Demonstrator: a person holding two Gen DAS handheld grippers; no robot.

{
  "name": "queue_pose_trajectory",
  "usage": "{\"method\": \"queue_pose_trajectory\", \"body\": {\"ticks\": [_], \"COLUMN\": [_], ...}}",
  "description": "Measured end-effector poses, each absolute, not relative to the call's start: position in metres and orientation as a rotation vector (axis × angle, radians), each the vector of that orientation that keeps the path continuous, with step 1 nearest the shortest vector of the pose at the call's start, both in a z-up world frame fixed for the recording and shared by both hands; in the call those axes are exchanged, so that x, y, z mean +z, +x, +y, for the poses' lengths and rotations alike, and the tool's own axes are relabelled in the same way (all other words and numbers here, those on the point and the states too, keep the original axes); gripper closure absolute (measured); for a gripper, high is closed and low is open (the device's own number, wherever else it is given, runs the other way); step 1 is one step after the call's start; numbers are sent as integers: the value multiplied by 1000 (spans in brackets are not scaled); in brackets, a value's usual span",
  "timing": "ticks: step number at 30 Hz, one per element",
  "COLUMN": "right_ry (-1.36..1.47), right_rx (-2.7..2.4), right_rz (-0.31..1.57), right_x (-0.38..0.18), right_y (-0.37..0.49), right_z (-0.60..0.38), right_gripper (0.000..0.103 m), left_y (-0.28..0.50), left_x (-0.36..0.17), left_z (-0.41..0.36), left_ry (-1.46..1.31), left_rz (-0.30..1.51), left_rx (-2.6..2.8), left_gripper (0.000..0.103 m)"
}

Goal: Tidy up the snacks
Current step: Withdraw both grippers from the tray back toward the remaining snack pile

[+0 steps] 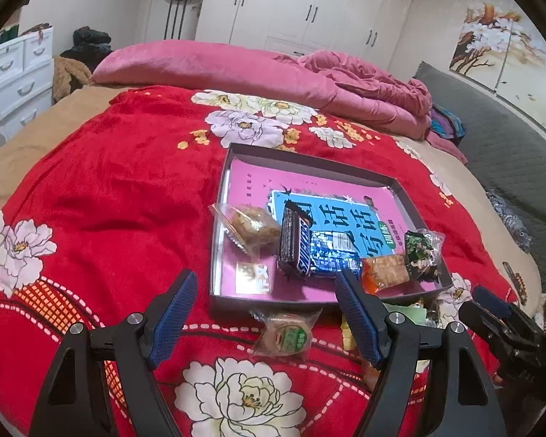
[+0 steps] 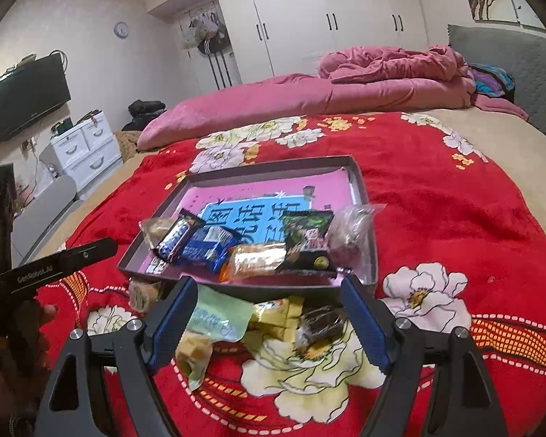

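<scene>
6 wrapped snacks, among them a Snickers bar [image 1: 295,244] and a green seaweed packet [image 2: 307,235], already lie along the near edge of the shallow box [image 1: 309,162]. About 5 more wait on the red blanket [image 1: 109,182] beside it, including a round cake [image 1: 285,335]. The left gripper [image 1: 264,313] and right gripper [image 2: 265,318] hover empty, jaws wide.

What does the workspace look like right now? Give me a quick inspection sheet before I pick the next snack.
Surface: red floral blanket on a bed.
Job's things: shallow tray holds a Snickers bar, a blue packet, an orange packet, a green-black packet and a clear-wrapped pastry. Loose snacks lie on the blanket in front of the tray.
Clutter: pink quilt behind.
Grippers: left gripper open, empty; right gripper open, empty.
Cables: nothing seen on the bed.
Surroundings: wardrobe, wall TV, white drawers.
</scene>
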State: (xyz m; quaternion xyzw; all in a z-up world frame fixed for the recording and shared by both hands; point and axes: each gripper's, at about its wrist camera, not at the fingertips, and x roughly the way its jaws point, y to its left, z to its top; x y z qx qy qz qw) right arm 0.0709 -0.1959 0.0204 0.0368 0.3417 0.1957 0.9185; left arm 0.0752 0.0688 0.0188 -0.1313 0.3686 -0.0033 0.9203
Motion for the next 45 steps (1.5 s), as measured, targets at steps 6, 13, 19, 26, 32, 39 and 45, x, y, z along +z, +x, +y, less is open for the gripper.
{"method": "queue_pose_trajectory", "body": {"ticks": [6, 13, 19, 26, 32, 39, 45], "right_ry": [61, 60, 48, 43, 24, 22, 39], "right_rx": [412, 422, 430, 432, 441, 431, 379], "right_rz": [716, 744, 754, 766, 772, 777, 802], "right_x": [18, 13, 12, 9, 9, 8, 3], "right_y": [64, 58, 52, 47, 40, 37, 41], "right_z": [-193, -193, -191, -192, -188, -189, -199], "right_gripper": [23, 23, 23, 23, 23, 23, 23], "left_y": [73, 70, 68, 65, 63, 59, 57], "left_x": [17, 15, 13, 9, 6, 3, -1], "left_z": [66, 60, 54, 46, 38, 29, 15], "left_ry": [-262, -236, -224, -203, -180, -156, -129], "left_rz": [773, 786, 799, 819, 842, 862, 886], "left_rx": [-9, -17, -25, -42, -60, -84, -117], "left_gripper": [24, 24, 24, 24, 24, 24, 24]}}
